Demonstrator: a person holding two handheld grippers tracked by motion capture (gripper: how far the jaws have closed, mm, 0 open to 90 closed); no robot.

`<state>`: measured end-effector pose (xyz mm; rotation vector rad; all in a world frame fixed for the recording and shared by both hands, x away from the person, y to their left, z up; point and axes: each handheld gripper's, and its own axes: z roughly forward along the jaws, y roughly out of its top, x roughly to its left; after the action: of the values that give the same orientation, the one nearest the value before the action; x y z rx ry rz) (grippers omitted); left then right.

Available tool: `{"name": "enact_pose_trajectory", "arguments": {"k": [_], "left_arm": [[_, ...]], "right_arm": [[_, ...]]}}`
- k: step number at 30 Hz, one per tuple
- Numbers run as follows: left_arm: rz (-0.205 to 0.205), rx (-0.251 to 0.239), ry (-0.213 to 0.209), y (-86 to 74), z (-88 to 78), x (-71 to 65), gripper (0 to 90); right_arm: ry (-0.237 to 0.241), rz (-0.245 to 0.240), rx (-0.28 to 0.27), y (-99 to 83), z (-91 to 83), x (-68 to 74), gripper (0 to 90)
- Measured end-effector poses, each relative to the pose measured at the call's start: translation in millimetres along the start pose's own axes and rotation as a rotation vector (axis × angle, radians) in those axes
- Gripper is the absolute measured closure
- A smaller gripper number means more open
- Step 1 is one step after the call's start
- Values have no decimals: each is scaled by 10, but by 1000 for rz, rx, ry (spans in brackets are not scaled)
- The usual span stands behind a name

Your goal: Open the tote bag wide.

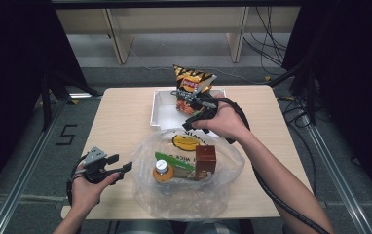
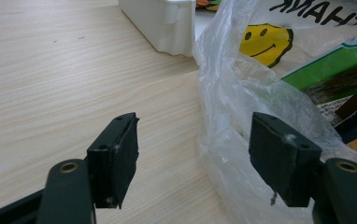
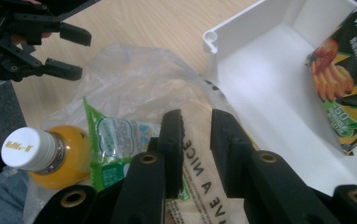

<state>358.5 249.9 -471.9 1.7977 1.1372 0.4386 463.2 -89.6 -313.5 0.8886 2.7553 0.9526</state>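
we read the work as emptying the crinkled clear plastic bag with a yellow smiley (image 1: 184, 170) into the white rectangular plastic bin (image 1: 157, 109) at the far side of the pale wooden table (image 1: 120, 117); a yellow-and-red crisp packet (image 1: 190, 87) already stands in the bin; our right gripper (image 3: 196, 140) hovers between bin and bag, jaws a narrow gap apart and pinching nothing; the orange juice bottle with a white cap (image 3: 46, 156) and the brown carton (image 1: 205, 161) lie just nearer us than it, the bottle's long axis running toward the bin; our left gripper (image 2: 193, 158) waits spread wide at the bag's left edge, one pad against the film; the right hand looks better placed to reach in.
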Motion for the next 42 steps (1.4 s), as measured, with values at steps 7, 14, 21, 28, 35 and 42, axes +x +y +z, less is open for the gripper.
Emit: {"name": "enact_pose_trajectory", "arguments": {"k": [7, 14, 21, 28, 35, 42], "left_arm": [[0, 0, -3, -3, 5, -1, 327], [1, 3, -3, -2, 8, 1, 327], [-1, 2, -2, 0, 12, 5, 328], [-5, -5, -2, 4, 4, 6, 328], [-13, -3, -7, -1, 11, 1, 328], [-4, 3, -6, -5, 15, 4, 327]], "right_arm": [[17, -11, 14, -10, 39, 65, 743], [28, -13, 37, -35, 74, 92, 745], [39, -36, 64, -26, 107, 154, 744], [71, -73, 85, -49, 177, 239, 742], [79, -69, 97, -55, 242, 252, 739], [88, -81, 99, -55, 222, 279, 735]]}}
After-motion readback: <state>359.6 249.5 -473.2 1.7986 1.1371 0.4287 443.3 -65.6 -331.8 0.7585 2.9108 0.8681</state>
